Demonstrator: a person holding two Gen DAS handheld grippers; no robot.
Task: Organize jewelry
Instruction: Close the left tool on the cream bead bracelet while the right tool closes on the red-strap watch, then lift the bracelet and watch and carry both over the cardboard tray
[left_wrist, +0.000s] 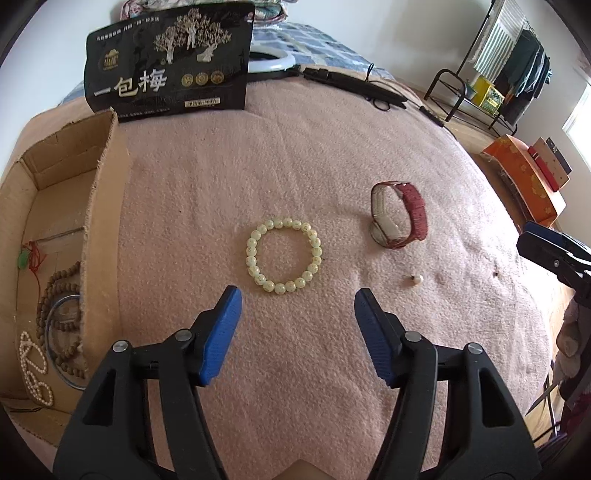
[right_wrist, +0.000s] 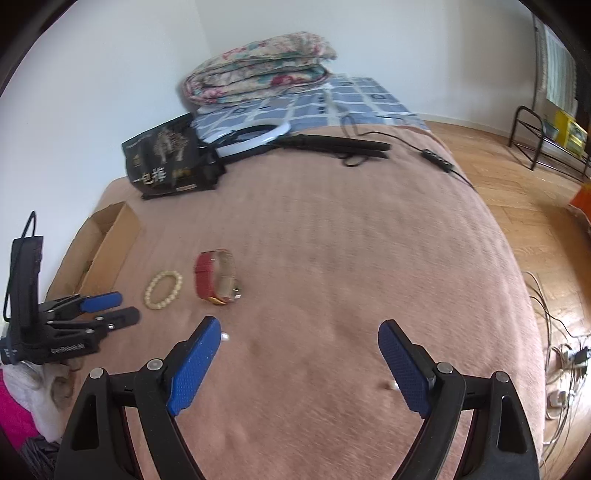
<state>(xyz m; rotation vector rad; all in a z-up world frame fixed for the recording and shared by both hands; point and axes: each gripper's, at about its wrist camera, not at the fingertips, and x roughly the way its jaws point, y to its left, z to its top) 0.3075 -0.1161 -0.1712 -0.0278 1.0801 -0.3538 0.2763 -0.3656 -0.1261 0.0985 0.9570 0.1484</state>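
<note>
A pale bead bracelet (left_wrist: 283, 254) lies flat on the pink blanket (left_wrist: 295, 166), just ahead of my open, empty left gripper (left_wrist: 298, 299). A red-strap watch (left_wrist: 399, 214) stands on its edge to its right. A small pearl earring (left_wrist: 413, 278) lies near the watch. A cardboard box (left_wrist: 99, 206) at the left holds brown beads (left_wrist: 59, 302), a pearl string (left_wrist: 35, 365) and a red-cord pendant (left_wrist: 27, 258). My right gripper (right_wrist: 300, 330) is open and empty over the blanket; the bracelet (right_wrist: 163, 289), watch (right_wrist: 218, 277) and a small earring (right_wrist: 226, 336) lie to its left, and another small stud (right_wrist: 389, 385) by its right finger.
A black snack bag (left_wrist: 166, 62) stands behind the box. A ring light (right_wrist: 255, 138) and its black stand with cable (right_wrist: 343, 146) lie at the back, with a folded quilt (right_wrist: 258, 66) beyond. The bed's right edge drops to wood floor (right_wrist: 517, 192). An orange box (left_wrist: 524, 177) sits there.
</note>
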